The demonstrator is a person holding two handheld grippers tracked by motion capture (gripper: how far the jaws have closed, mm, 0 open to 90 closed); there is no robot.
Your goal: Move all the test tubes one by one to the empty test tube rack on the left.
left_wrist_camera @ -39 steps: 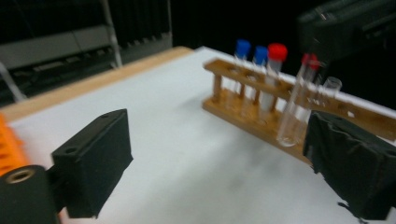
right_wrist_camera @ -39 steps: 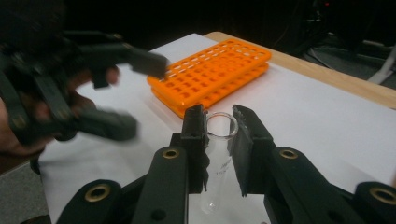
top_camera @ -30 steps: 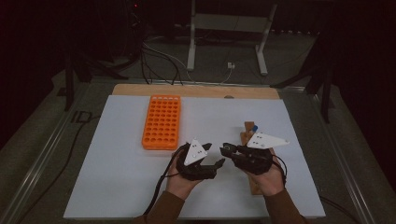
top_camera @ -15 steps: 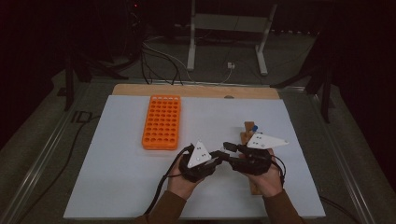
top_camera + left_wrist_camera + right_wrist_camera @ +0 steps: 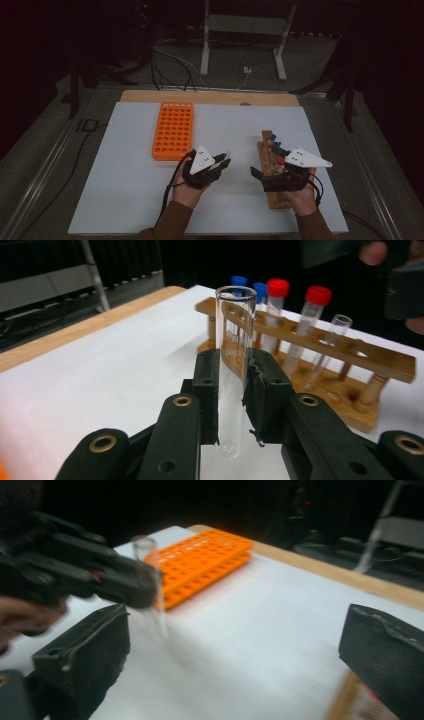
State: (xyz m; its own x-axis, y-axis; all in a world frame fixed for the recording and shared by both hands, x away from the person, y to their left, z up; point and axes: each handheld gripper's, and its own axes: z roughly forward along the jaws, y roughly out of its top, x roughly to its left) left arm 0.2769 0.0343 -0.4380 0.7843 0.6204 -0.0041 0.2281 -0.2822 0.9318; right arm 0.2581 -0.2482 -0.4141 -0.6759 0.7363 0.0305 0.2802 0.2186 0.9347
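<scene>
Five tubes sit in the wooden rack (image 5: pixel 320 355), right of frame; the orange rack (image 5: pixel 174 130) looks empty. Left gripper (image 5: pixel 234 390) clamps a clear tube (image 5: pixel 234 365); right gripper (image 5: pixel 235 645) has just been opening, jaws wide with nothing between.

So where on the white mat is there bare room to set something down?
Bare: the mat left of the orange rack, and the stretch between that rack and the wooden rack. Crowded: the near middle, around the left gripper and right gripper.

An orange rack (image 5: pixel 173 130) with many holes lies on the left part of the white surface (image 5: pixel 120 200). On the right stands a wooden rack (image 5: pixel 272 172) that carries tubes with red caps (image 5: pixel 318 295) and blue caps (image 5: pixel 239 281). Behind the surface, cables (image 5: pixel 170 62) lie on the dark floor near a grey metal stand (image 5: pixel 240 25).
</scene>
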